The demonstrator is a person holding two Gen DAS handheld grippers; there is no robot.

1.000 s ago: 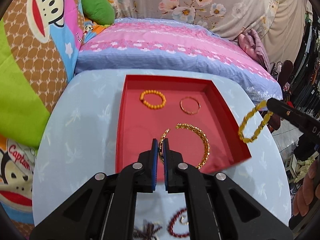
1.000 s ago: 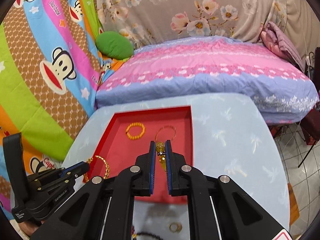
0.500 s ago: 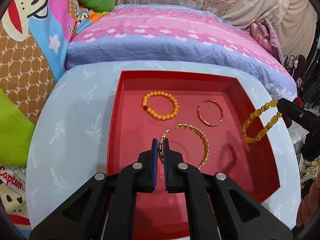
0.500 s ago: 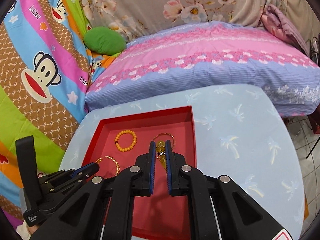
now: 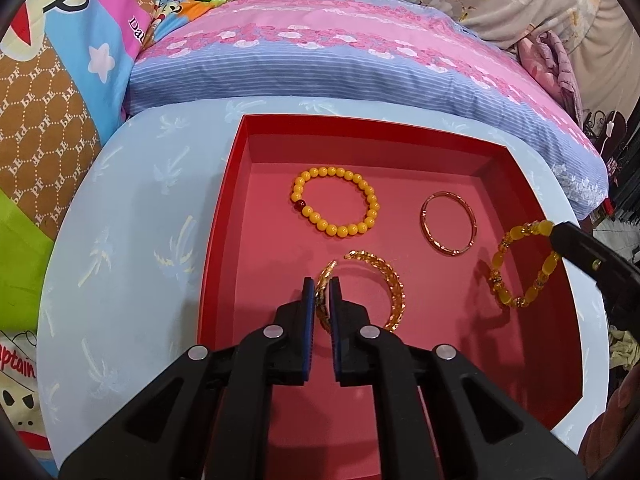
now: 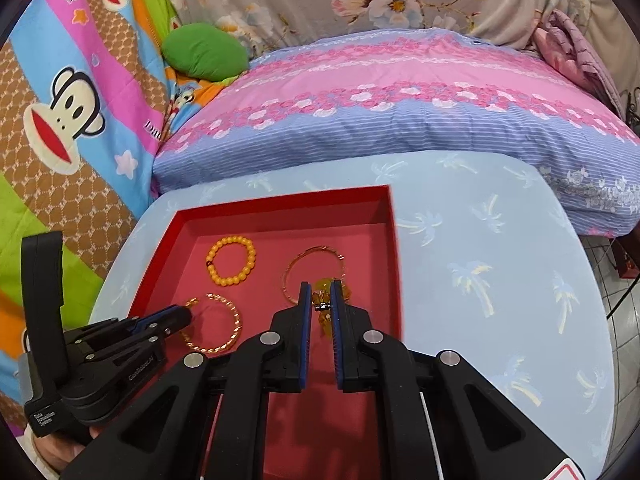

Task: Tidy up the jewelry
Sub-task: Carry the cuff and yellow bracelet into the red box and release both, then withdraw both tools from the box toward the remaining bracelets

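Over the red tray [image 5: 224, 248] on the table [image 5: 132, 240], the left tool [image 5: 321, 292] clamps an open gold bangle [image 5: 394, 292] near its front. The right tool [image 6: 321, 300] pinches a yellow bead bracelet [image 5: 520, 268] above its right side. Farther back inside lie 2 more: an orange bead bracelet [image 5: 336, 200] and a thin gold bangle [image 5: 448, 224].

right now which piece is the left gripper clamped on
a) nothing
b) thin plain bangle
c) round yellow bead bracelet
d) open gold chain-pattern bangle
d: the left gripper pinches one end of the open gold chain-pattern bangle; the yellow bead bracelet and thin bangle lie loose in the red tray.
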